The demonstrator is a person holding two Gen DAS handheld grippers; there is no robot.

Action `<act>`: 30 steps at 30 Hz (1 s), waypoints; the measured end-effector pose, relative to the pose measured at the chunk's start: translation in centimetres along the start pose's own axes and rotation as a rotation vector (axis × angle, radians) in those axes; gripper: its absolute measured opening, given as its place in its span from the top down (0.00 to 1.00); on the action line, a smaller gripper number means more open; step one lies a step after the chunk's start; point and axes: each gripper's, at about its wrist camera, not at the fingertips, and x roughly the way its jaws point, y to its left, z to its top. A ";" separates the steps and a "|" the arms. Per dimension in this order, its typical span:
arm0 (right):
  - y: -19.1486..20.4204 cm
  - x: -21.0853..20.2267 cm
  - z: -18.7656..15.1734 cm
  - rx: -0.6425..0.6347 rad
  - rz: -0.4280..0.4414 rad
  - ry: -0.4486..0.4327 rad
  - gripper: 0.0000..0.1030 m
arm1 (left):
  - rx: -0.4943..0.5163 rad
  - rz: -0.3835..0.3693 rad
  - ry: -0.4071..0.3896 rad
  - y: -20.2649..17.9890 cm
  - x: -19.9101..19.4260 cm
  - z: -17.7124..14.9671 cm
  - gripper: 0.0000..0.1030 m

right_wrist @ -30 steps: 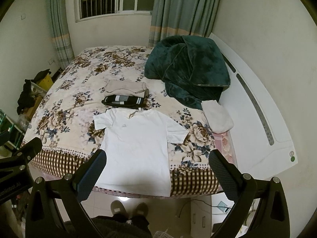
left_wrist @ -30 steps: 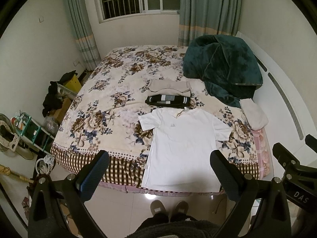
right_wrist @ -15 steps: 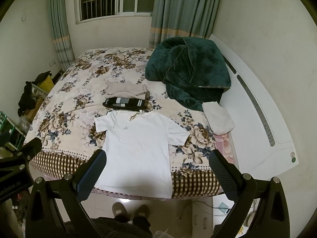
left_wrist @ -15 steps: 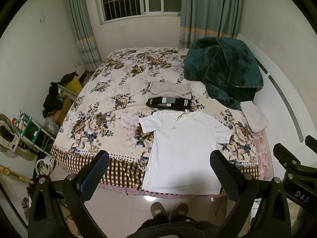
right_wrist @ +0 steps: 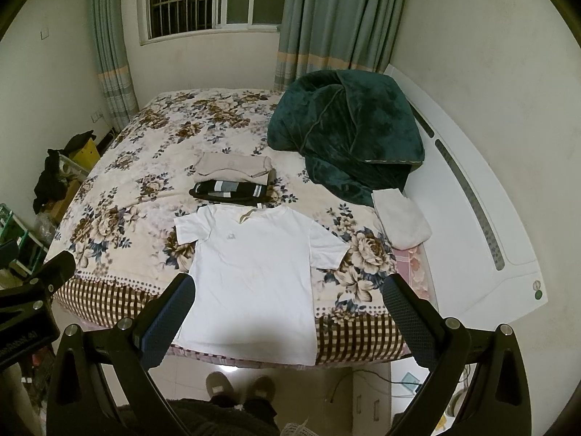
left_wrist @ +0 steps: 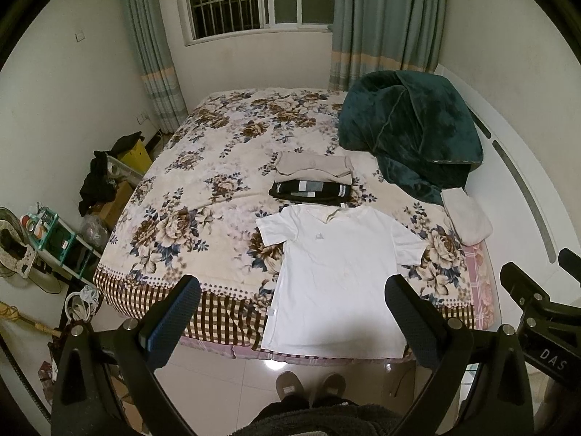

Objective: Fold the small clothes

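White first: locating the T-shirt point(left_wrist: 337, 283) spread flat, front up, collar to the far side, at the near edge of the floral bedspread point(left_wrist: 203, 196), with the hem hanging over the bed's near side. Keeping the left gripper point(left_wrist: 290, 312) well above and short of the cloth, fingers wide apart and clamping nothing. Keeping the right gripper point(right_wrist: 288, 309) likewise spread and empty, just beside the left one.

Noting the change over the last second: both views drifting slightly, so that the bed is sitting a little lower in each picture. Reading this as a small shift of the grippers' aim, not as an approach. Finding no other difference: the T-shirt lying in the same spot, unwrinkled and unfolded, and both pairs of fingers standing as wide as before.

Judging the fold as not yet begun, with contact still to be made.

Observing two folded garments just beyond the collar: the black striped garment point(left_wrist: 308, 190) nearer, the beige garment point(left_wrist: 314, 167) behind it. Leaving the dark green blanket point(left_wrist: 410, 130), heaped at the far right, out of the work.
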 end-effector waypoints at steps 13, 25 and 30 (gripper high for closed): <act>0.5 -0.1 0.5 0.000 0.000 -0.003 0.00 | -0.007 -0.001 -0.004 0.6 -0.3 1.8 0.00; -2.9 10.0 1.2 0.177 -0.028 0.129 0.00 | 0.021 0.101 -0.029 0.5 8.3 4.5 0.00; -9.2 22.1 -0.9 0.342 -0.101 0.213 0.00 | 0.011 0.166 0.062 -0.6 19.4 5.5 0.00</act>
